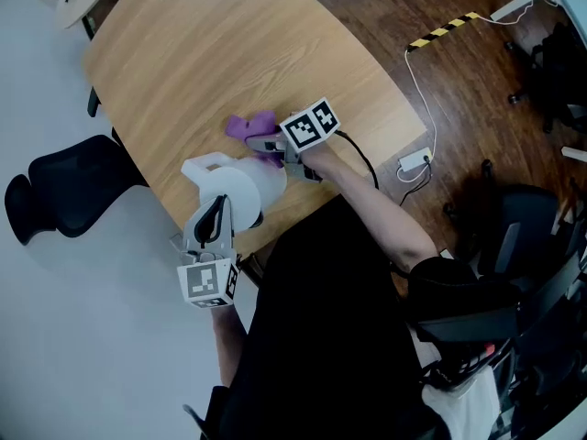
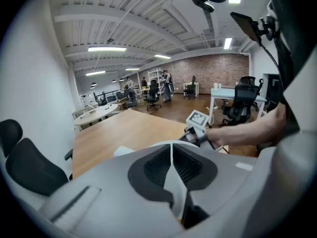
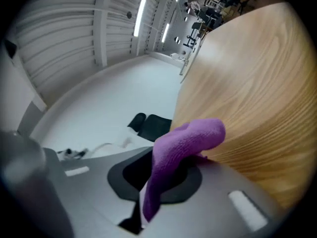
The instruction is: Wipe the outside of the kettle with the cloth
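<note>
Standing close to the near edge of the wooden table [image 1: 211, 53], the white kettle [image 1: 240, 191] has a gripper at each side. The left gripper [image 1: 218, 211] meets it from the person's side. In the left gripper view its jaws are drawn almost together, with only a thin pale line between the dark pads [image 2: 188, 168], and the kettle's white top curves just beyond them. Whether they pinch part of the kettle cannot be told. The right gripper [image 1: 266, 145] lies at the kettle's far side, its jaws clamped on the purple cloth [image 1: 252, 126]. The cloth bulges out past the jaws over the tabletop, just beside the kettle's wall. A black chair [image 1: 64, 186] stands on the pale floor off the table's left edge.
</note>
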`<state>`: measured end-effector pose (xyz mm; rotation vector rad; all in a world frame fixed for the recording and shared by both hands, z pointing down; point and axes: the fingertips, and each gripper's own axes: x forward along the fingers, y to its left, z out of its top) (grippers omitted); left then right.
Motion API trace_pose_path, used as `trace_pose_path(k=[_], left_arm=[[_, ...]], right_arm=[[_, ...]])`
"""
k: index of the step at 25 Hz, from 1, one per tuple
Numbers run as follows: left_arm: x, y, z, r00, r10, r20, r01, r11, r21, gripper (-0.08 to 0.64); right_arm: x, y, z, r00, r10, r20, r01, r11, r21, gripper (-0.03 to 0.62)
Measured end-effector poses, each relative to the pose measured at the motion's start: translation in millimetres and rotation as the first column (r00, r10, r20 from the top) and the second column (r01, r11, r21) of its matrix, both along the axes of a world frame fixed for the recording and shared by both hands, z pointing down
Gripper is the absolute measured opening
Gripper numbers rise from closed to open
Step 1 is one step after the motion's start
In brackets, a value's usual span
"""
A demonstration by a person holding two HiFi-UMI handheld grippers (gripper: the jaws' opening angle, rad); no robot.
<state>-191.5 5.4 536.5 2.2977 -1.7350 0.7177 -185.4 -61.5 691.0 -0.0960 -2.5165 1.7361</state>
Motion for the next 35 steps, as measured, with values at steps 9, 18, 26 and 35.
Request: trace_pose_path(k=[9,18,26,35], left_arm=[[-3.1,-6.7,6.9,0.991,0.133,0.005,-0.133,0.991,0.004,0.17],[-7.0,-10.8,6.2,0.998,0.042,0.041,-0.044,0.998,0.052,0.169],[-29.0,-7.4,9.2,0.999,-0.051,0.011,0.05,0.998,0.043,0.199],[-41.7,7.5,1.4,0.987,-0.161,0.03,0.161,0.987,-0.005,0.179]], right_arm=[[32.6,48.1,-83.9,0.951,-0.065,0.303,0.113,0.983,-0.143,0.021],[32.3,52.2,106.4,0.946,0.028,-0.324,-0.072,0.989,-0.126,0.021],[26.1,77.0,82.6,0.968,0.118,-0.223,-0.162,0.969,-0.188,0.021],[-34.1,24.2,31.0,0.997,0.065,-0.049,-0.07,0.992,-0.103,0.021]])
